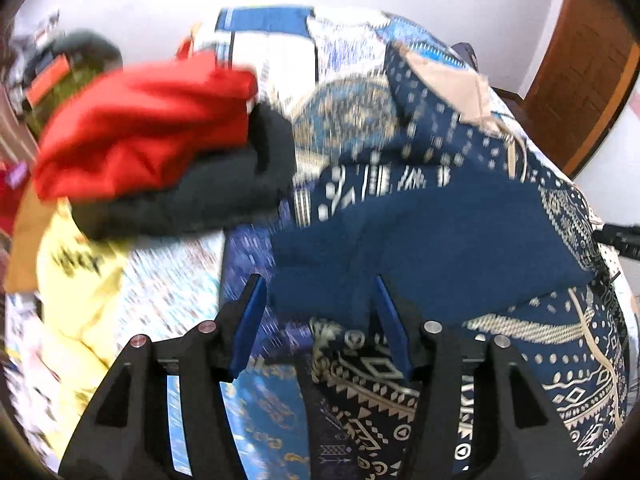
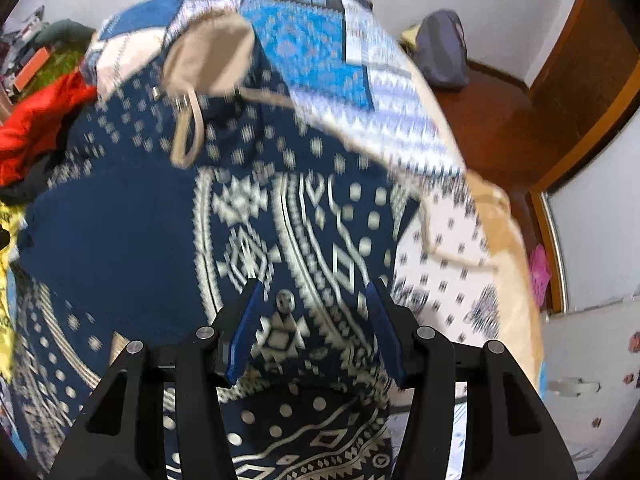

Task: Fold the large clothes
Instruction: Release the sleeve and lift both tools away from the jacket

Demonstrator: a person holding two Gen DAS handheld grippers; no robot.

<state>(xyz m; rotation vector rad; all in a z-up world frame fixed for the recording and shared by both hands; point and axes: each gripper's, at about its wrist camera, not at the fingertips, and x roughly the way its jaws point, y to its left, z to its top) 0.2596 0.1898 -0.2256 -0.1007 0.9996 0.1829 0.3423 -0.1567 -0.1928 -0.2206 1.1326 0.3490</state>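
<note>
Patterned navy garment on a bed, two grippers above it.
Left wrist view: left gripper [image 1: 318,320] jaws apart, nothing clamped; navy garment [image 1: 440,240] lies on the patchwork bedspread [image 1: 280,60], red cloth [image 1: 140,128] and black cloth [image 1: 208,196] piled towards the far left edge.
Right wrist view: right gripper [image 2: 312,330] jaws parted over the garment [image 2: 280,216]; whether the pads pinch fabric cannot be told.
</note>
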